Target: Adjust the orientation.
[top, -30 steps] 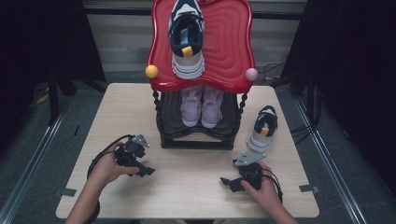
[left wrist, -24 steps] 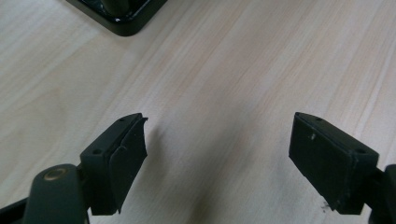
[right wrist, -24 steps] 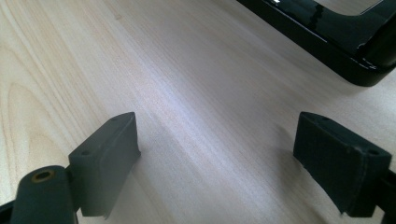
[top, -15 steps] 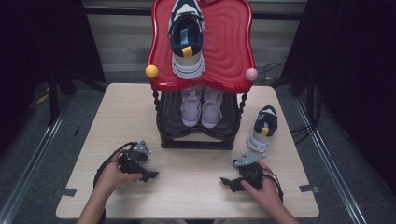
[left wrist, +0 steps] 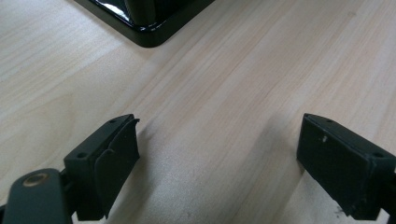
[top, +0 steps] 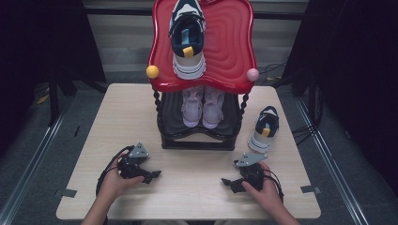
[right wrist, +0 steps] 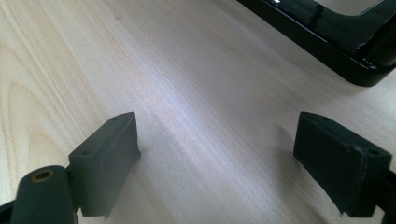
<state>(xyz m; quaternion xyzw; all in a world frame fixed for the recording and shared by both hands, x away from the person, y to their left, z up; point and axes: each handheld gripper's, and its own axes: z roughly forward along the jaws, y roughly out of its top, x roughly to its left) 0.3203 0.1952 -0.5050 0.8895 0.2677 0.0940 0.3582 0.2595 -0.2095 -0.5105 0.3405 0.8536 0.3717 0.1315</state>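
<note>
1. Claws low over the bench [top: 117, 108]: my left claw [top: 152, 175] has just been opening, jaws wide apart with bare wood between them
2. My right claw [top: 227, 183] gapes too, empty
3. The loose sneaker [top: 264, 129] stands beside the black rack [top: 197, 140], near my right claw

A two-tier black-framed shoe rack [top: 197, 140] stands at the back middle of the pale wooden table [top: 131, 108]. One sneaker [top: 187, 40] sits on its red wavy top shelf [top: 230, 47], a pale pink pair [top: 202, 105] on the lower shelf. A matching single sneaker [top: 264, 129] stands on the table right of the rack.
</note>
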